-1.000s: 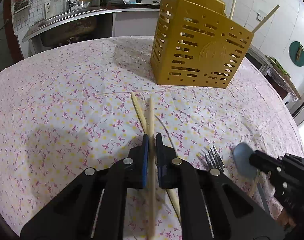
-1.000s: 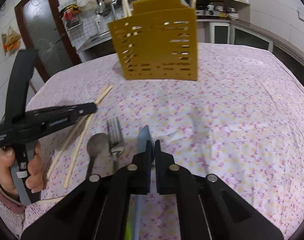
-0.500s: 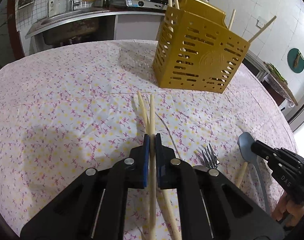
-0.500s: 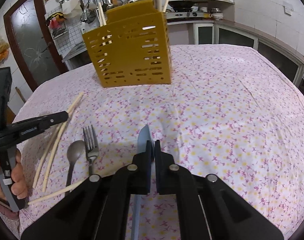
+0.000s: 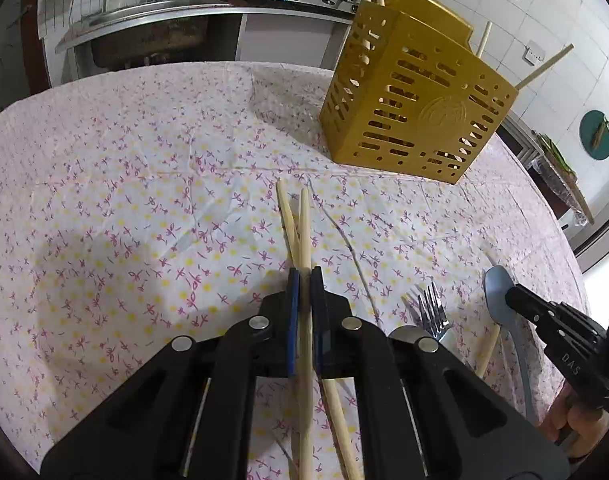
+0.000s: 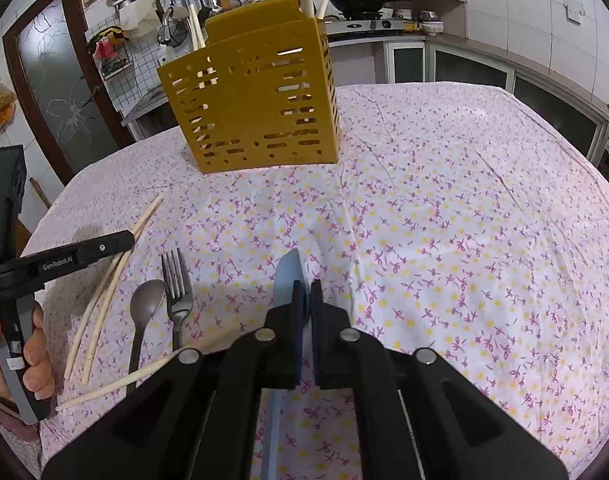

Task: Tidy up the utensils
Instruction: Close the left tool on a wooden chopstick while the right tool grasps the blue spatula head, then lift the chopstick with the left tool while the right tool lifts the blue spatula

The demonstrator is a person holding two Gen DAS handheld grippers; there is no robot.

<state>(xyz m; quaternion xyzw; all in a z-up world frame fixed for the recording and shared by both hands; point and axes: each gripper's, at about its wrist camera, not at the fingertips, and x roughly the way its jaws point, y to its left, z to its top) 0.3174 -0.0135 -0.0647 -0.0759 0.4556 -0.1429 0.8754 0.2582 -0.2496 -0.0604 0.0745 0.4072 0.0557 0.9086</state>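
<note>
Left gripper (image 5: 303, 280) clamps a chopstick (image 5: 304, 220), right gripper (image 6: 304, 292) clamps a blue spoon (image 6: 287, 276); both now lifted off worktop, holder (image 5: 414, 98) nearer at 1 o'clock, ready to drop in.

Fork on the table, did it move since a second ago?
No. The fork still lies right beside the grey spoon, its prongs toward the yellow basket, just as before.
</note>
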